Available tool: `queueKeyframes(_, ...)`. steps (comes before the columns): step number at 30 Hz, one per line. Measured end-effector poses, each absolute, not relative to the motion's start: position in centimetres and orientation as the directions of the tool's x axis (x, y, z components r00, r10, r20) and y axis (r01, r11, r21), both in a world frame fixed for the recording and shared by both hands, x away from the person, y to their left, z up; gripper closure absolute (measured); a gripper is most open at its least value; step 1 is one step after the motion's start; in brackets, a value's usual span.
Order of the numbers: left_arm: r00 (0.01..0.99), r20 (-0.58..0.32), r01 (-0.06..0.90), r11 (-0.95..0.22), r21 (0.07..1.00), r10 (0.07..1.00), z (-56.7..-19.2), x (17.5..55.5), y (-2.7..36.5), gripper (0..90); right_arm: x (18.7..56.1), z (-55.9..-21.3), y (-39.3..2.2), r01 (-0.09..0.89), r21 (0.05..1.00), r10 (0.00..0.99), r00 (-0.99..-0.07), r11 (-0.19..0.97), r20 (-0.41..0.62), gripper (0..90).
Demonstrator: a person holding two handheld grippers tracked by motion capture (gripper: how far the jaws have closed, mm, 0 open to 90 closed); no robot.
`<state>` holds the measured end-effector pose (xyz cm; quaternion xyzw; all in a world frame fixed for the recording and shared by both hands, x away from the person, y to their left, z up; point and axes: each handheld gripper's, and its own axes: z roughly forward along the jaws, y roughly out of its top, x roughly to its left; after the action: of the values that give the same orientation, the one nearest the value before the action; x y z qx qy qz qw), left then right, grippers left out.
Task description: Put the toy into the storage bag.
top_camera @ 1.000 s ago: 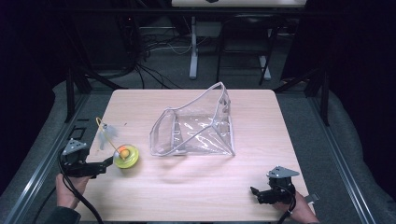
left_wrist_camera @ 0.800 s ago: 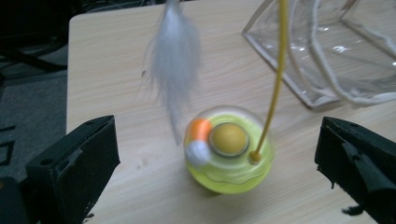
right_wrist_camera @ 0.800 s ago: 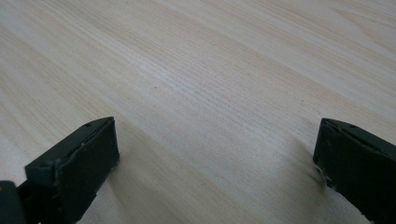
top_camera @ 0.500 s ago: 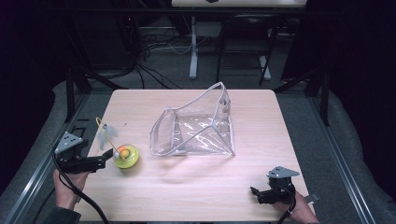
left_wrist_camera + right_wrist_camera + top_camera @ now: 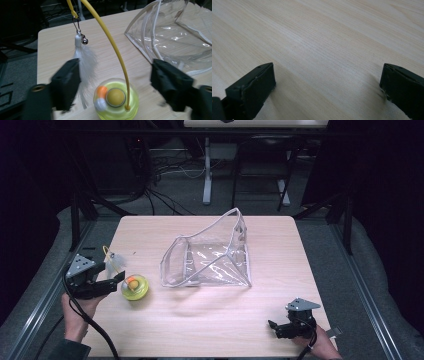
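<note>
A cat toy stands on the table's left side: a yellow-green dome base (image 5: 134,287) with an orange ball inside (image 5: 116,101), a curved yellow wire (image 5: 113,45), and a white feather (image 5: 85,62) hanging from it with a small bell. My left gripper (image 5: 119,280) is just left of the base. Its jaws have just been closing and flank the dome (image 5: 116,82) without touching it, so it is open. A clear plastic pouch (image 5: 210,260) lies mid-table with its mouth propped up. My right gripper (image 5: 272,325) rests open near the front right edge, over bare wood (image 5: 327,85).
The light wooden table (image 5: 200,315) has dark metal frame rails on both sides. Behind its far edge are stands and cables on a dark floor. The pouch's white-trimmed edge (image 5: 150,50) lies close to the right of the toy.
My left gripper has risen slightly and edged toward the toy, and its jaws have narrowed around the dome. The toy, pouch and right gripper have stayed where they were.
</note>
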<state>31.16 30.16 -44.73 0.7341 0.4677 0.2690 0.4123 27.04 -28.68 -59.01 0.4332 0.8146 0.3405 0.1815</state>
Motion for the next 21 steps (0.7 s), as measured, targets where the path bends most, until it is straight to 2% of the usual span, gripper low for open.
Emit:
queueKeyframes(3, 0.425, 0.017, 0.475, -0.239, 0.847, 0.905, -44.77, 31.18, 29.88, 40.7, 27.04, -59.01, -28.68, 0.582, 0.712, 0.829, -0.559, 0.393, -0.001, 0.0)
queueKeyframes(4, 0.430, 0.016, 0.479, -0.243, 0.844, 0.903, -44.84, 31.21, 29.76, 40.7, 27.03, -59.01, -28.68, 0.582, 0.712, 0.830, -0.558, 0.392, 0.000, 0.0)
queueKeyframes(9, 0.455, 0.014, 0.490, -0.263, 0.831, 0.891, -44.91, 31.28, 29.64, 54.1, 27.02, -59.01, -28.69, 0.583, 0.711, 0.829, -0.559, 0.393, -0.001, 0.0)
queueKeyframes(21, 0.479, -0.021, 0.512, -0.259, 0.819, 0.878, -44.75, 31.76, 29.89, 75.6, 27.01, -58.99, -28.68, 0.583, 0.710, 0.829, -0.559, 0.395, -0.001, 0.0)
